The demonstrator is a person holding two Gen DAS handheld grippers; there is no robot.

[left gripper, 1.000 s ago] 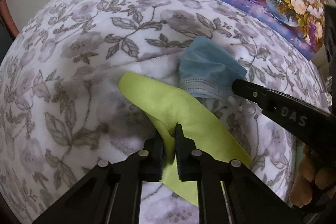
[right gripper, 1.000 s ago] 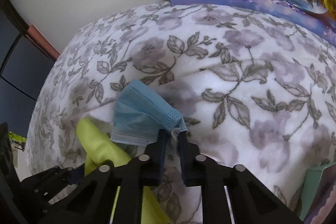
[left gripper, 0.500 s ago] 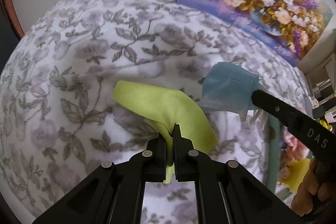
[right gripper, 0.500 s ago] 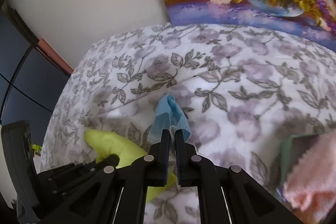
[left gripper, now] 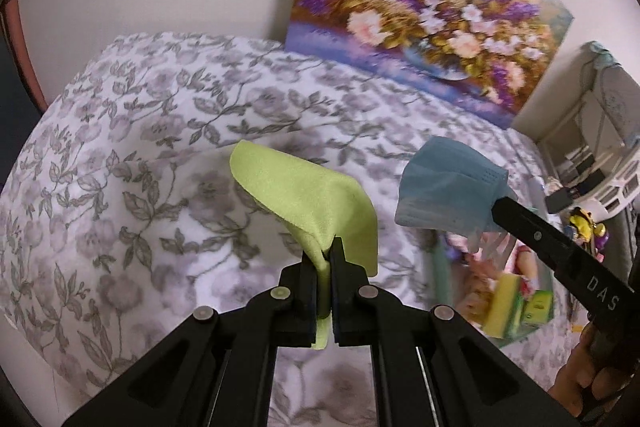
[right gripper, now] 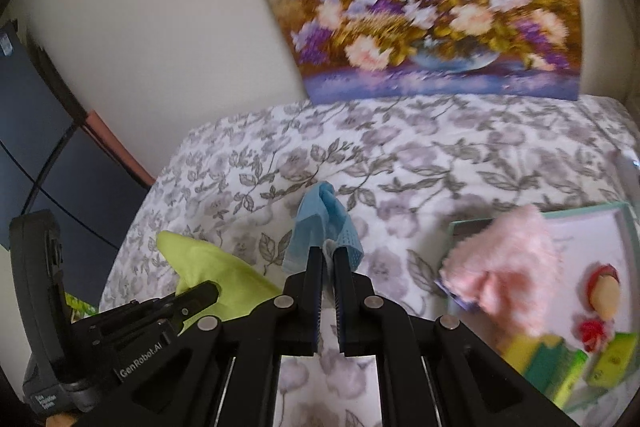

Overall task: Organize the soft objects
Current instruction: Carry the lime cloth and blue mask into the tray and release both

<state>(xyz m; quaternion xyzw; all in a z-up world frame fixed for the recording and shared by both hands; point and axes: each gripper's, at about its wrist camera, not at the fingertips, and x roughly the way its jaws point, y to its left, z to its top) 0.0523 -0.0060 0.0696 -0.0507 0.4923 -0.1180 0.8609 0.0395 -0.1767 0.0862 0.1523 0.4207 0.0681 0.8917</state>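
Note:
My left gripper [left gripper: 327,254] is shut on a lime-green cloth [left gripper: 312,199] and holds it above the floral blanket [left gripper: 140,155]. The cloth also shows in the right wrist view [right gripper: 208,267]. My right gripper [right gripper: 328,259] is shut on a blue face mask [right gripper: 324,223], also held above the blanket; in the left wrist view the mask [left gripper: 448,187] hangs to the right of the green cloth. A pale green tray [right gripper: 472,225] at the right holds a pink fluffy cloth [right gripper: 508,263], yellow-green sponges [right gripper: 548,359] and a small red doll [right gripper: 600,295].
A flower painting [right gripper: 432,11] leans against the white wall behind the bed. A dark panel [right gripper: 36,155] stands at the left. White shelving with small items [left gripper: 592,171] is at the far right.
Both grippers have lifted their cloths off the blanket and risen. The tray with the pink cloth and sponges has come into view at the right.

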